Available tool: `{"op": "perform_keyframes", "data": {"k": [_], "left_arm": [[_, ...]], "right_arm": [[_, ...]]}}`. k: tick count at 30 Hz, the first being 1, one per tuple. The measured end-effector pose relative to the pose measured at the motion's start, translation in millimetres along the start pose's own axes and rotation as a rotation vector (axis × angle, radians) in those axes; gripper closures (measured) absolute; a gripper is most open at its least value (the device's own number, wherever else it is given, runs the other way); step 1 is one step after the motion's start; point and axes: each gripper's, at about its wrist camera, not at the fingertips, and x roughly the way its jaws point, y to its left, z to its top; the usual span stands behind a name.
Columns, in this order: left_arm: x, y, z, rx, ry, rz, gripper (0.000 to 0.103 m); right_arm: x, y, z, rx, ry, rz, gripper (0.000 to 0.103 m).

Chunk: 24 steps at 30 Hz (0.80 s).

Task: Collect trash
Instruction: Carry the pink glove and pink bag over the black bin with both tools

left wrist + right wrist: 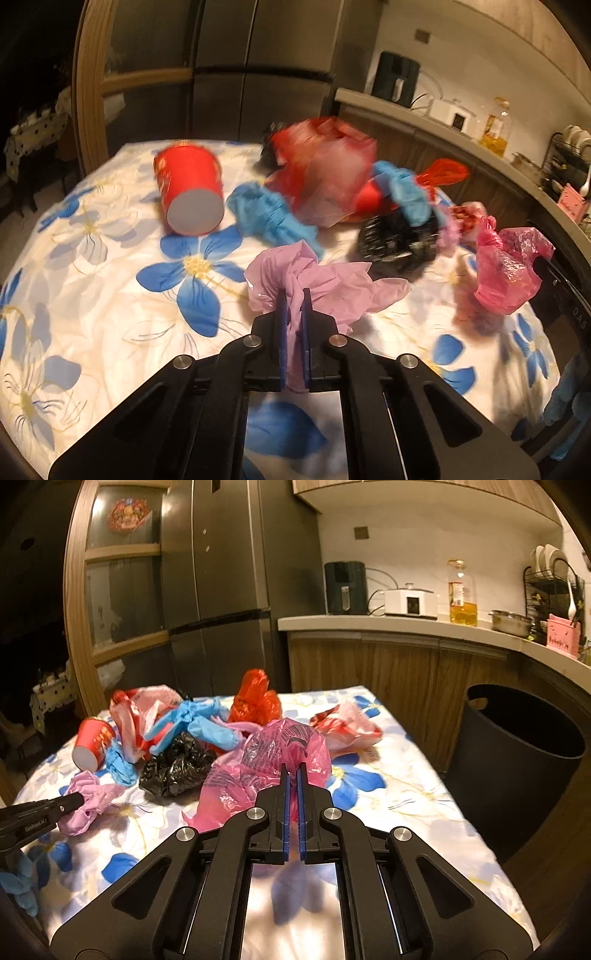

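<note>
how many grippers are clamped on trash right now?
2. The left gripper is shut on the lilac bag near the table's front; the right gripper is shut on the pink bag mid-table.

A table is wearing a white cloth (399,805) printed with big blue flowers, and trash is lying scattered across it. A red paper cup (190,192) is lying on its side toward the far left. Crumpled blue gloves (192,720) are sprawling beside a red-and-white bag (325,173), with a wadded black bag (177,768) sitting just in front of them. A lilac bag (314,284) is bunching up at the near left, a pink bag (266,760) is resting near the middle, an orange-red bag (255,698) is standing behind it, and another red-and-white wrapper (347,727) is lying to the right.
</note>
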Motion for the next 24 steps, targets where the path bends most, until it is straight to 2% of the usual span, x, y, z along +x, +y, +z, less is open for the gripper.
{"op": "perform_keyframes", "data": {"k": [8, 14, 20, 24], "left_arm": [[-51, -41, 14, 0.055, -0.132, -0.066, 0.098], [-82, -99, 34, 0.144, -0.218, -0.175, 0.098], [-96, -163, 52, 0.237, -0.283, -0.273, 0.098], [-90, -196, 61, 0.252, -0.279, -0.332, 0.098]], "right_arm": [[-46, -22, 9, 0.032, -0.085, -0.035, 0.100], [-79, -47, 21, 0.069, -0.171, -0.079, 0.100], [-109, -84, 36, 0.106, -0.259, -0.163, 0.100], [-122, -110, 44, 0.131, -0.298, -0.217, 0.100]]}}
